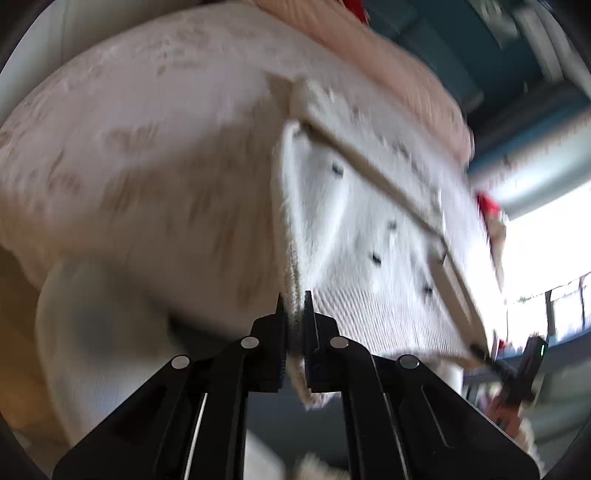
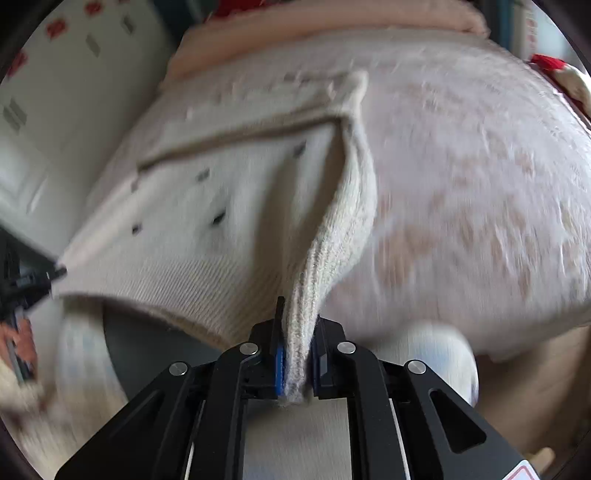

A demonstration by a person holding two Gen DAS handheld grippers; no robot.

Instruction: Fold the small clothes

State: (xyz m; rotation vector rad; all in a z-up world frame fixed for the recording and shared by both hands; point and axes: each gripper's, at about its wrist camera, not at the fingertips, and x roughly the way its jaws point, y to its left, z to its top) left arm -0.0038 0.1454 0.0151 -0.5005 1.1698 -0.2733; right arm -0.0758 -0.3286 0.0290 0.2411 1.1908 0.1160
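A small cream knitted garment with dark flecks and a beige trim is stretched in the air between both grippers. My left gripper is shut on one edge of it. My right gripper is shut on the opposite ribbed edge; that gripper's tip also shows in the left wrist view. The garment hangs over a pale patterned bedcover. Both views are motion-blurred.
A peach knitted cloth lies at the far side of the bedcover, also in the right wrist view. A red and cream item lies at the right. A white round object sits below the cover. A bright window is at right.
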